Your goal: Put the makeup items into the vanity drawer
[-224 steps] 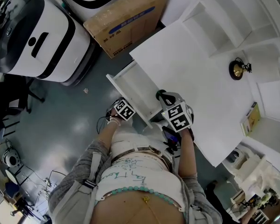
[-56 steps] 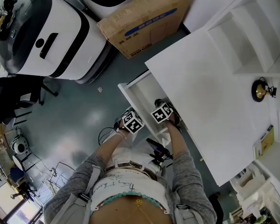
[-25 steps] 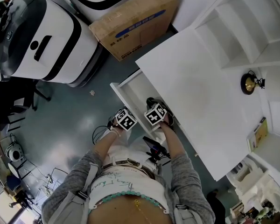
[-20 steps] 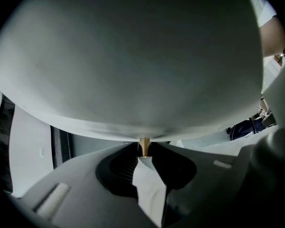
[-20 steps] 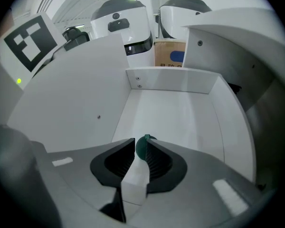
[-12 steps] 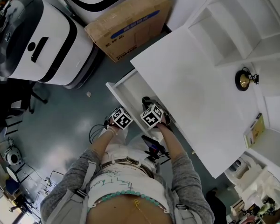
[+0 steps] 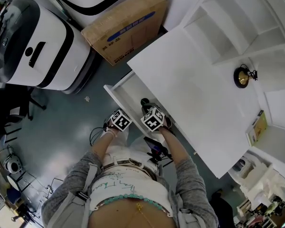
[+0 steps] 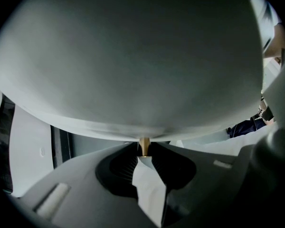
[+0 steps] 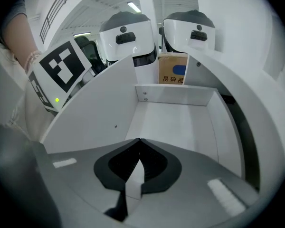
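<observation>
Status: you're clamping L gripper (image 8: 144, 152), jaws closed tight on small brass-coloured knob (image 8: 144, 145) on white drawer front panel (image 8: 133, 56). R gripper (image 9: 140, 142) is hovering w/ jaws pressed together, nothing btwn them. It's pointing into white open vanity drawer (image 9: 175, 122), w/ bare white drawer floor showing ahead of it. Head view: drawer is sitting pulled out from under white vanity top (image 7: 194, 84), w/ both grippers side by side at its near end. Brown cardboard box w/ blue label (image 7: 123, 27) is lying on floor beyond drawer.
</observation>
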### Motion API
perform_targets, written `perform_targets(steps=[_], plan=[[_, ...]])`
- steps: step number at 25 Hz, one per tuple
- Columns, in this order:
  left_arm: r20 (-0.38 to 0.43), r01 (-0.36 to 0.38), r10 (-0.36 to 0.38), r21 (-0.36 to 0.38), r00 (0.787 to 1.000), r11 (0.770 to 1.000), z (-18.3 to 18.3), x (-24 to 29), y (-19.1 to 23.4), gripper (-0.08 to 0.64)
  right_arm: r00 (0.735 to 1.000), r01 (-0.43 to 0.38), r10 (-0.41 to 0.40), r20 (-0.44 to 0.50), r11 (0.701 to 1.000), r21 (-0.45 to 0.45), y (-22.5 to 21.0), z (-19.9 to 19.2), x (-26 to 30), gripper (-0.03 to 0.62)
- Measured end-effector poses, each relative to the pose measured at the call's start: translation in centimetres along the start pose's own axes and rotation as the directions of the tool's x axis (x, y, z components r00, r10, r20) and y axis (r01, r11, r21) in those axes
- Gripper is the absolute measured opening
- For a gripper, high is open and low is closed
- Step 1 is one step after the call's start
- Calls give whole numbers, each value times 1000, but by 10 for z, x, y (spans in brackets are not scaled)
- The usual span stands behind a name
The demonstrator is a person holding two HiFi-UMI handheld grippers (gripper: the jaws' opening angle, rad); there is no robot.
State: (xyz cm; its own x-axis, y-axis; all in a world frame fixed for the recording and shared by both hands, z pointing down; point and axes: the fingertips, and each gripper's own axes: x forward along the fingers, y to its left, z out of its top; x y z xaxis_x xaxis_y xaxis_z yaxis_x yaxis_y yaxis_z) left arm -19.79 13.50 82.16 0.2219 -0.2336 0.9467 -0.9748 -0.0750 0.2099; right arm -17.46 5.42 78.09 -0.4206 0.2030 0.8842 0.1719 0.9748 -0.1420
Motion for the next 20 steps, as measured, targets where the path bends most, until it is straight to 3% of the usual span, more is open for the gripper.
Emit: perform_targets(steps=[20], plan=[[-1,1,-1,3,1000,1000,0,-1,0,90,999,-13,12,51,1000,26,5,9,-36,28]])
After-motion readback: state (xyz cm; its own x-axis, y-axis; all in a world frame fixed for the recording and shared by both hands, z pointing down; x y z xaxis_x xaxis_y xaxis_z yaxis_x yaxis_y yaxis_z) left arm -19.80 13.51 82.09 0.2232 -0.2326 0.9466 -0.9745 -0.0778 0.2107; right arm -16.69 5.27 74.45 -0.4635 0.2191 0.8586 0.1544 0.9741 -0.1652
